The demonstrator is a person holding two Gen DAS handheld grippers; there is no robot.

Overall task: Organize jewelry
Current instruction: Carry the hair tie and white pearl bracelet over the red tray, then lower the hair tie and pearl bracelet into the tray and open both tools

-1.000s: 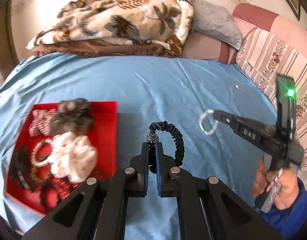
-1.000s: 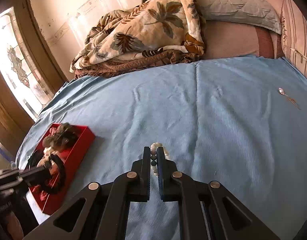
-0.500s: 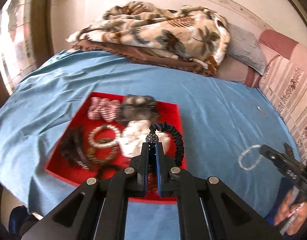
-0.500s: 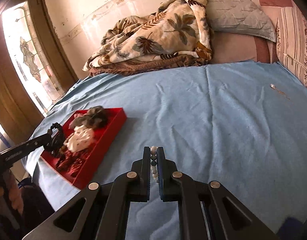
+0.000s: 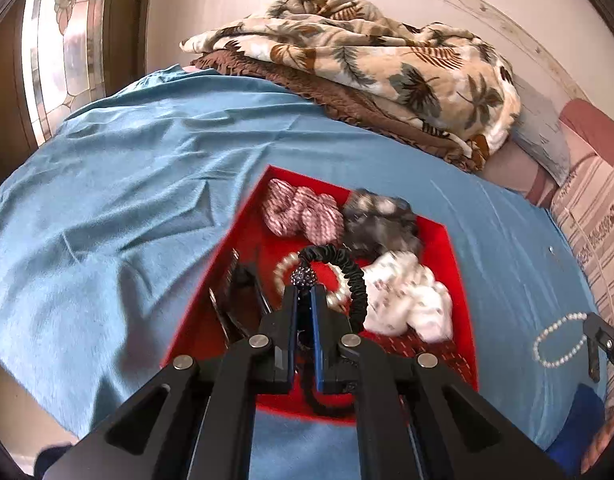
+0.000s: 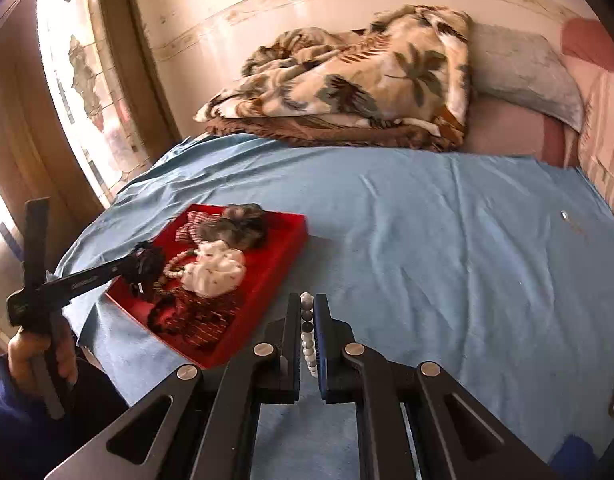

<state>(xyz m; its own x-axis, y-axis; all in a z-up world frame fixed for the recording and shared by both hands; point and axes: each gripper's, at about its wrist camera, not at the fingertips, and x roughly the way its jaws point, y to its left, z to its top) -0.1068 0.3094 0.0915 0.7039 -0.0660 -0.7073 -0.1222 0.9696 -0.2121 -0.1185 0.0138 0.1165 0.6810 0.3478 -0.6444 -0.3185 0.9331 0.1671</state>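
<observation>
My left gripper [image 5: 303, 292] is shut on a black ruffled hair tie with a sparkly bead [image 5: 347, 270] and holds it above the red tray [image 5: 247, 232]; it also shows in the right wrist view [image 6: 141, 262]. The tray [image 6: 283, 256] holds a striped scrunchie [image 5: 303, 214], a grey one [image 5: 381, 224], a white one [image 5: 407, 300], a pearl bracelet [image 5: 281, 270] and black clips [image 5: 237, 292]. My right gripper [image 6: 307, 304] is shut on a pearl bead bracelet [image 6: 307, 336], just right of the tray; the bracelet also hangs in the left wrist view [image 5: 559, 340].
The tray lies on a blue bedsheet [image 6: 447, 240]. A leaf-print blanket [image 6: 359, 80] and a grey pillow [image 6: 523, 72] are piled at the head. A small hairpin [image 6: 565, 215] lies at the far right. A window [image 6: 79, 92] is left of the bed.
My left gripper has carried the black hair tie leftward from the bare sheet to above the tray. My right gripper has moved with the pearl bracelet toward the tray.
</observation>
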